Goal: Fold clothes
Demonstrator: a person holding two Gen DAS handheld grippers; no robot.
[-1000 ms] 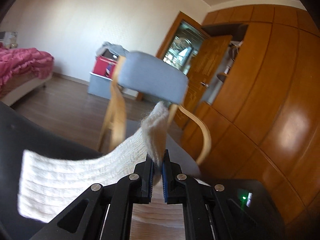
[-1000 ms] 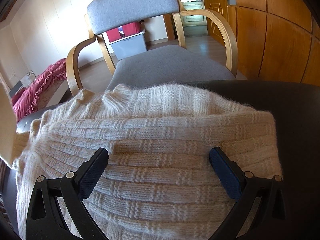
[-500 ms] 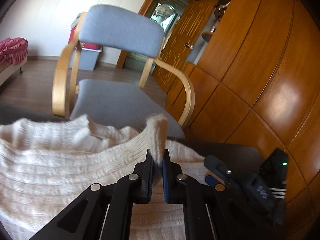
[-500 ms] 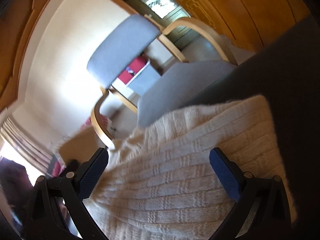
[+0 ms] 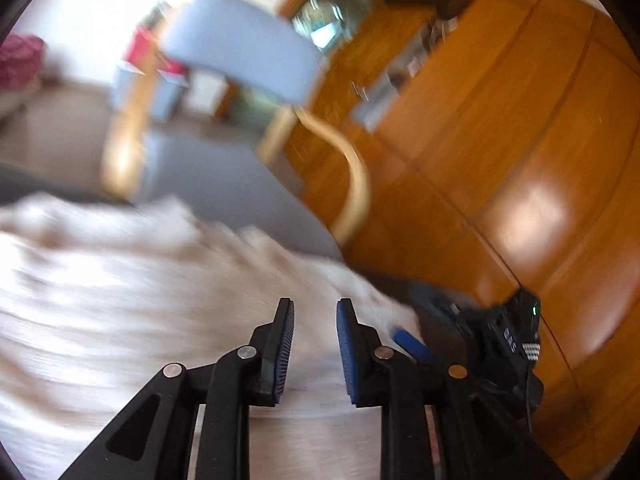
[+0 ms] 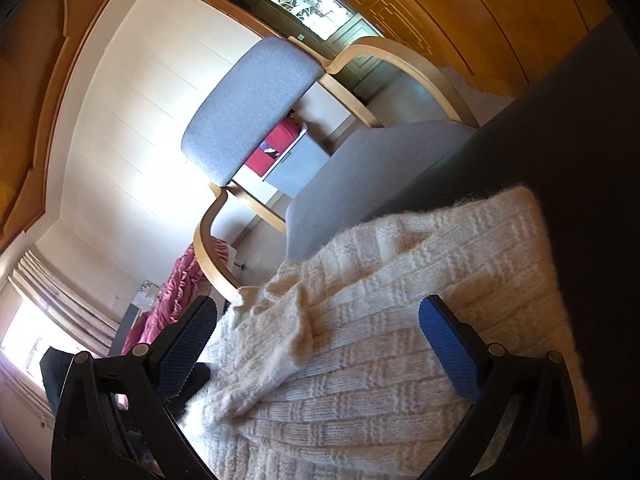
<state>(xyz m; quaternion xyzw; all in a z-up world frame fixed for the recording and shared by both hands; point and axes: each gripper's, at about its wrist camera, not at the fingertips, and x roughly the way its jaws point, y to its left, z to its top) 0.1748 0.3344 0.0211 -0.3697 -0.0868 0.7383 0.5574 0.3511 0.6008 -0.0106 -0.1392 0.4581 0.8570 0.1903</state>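
- The cream knit sweater (image 6: pixel 400 340) lies bunched on the dark table (image 6: pixel 592 152), directly ahead of both tools.
- The right gripper (image 6: pixel 320 344) hovers over it, spread wide, empty.
- The left gripper (image 5: pixel 314 344), slightly parted, grips nothing.

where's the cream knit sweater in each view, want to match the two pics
Left wrist view: the cream knit sweater fills the lower left, blurred, under and past the open left tongs.
Right wrist view: it fills the lower centre and right, lying on the dark table between the wide-open right tongs.
Shared landmark: the grey armchair just behind the sweater.
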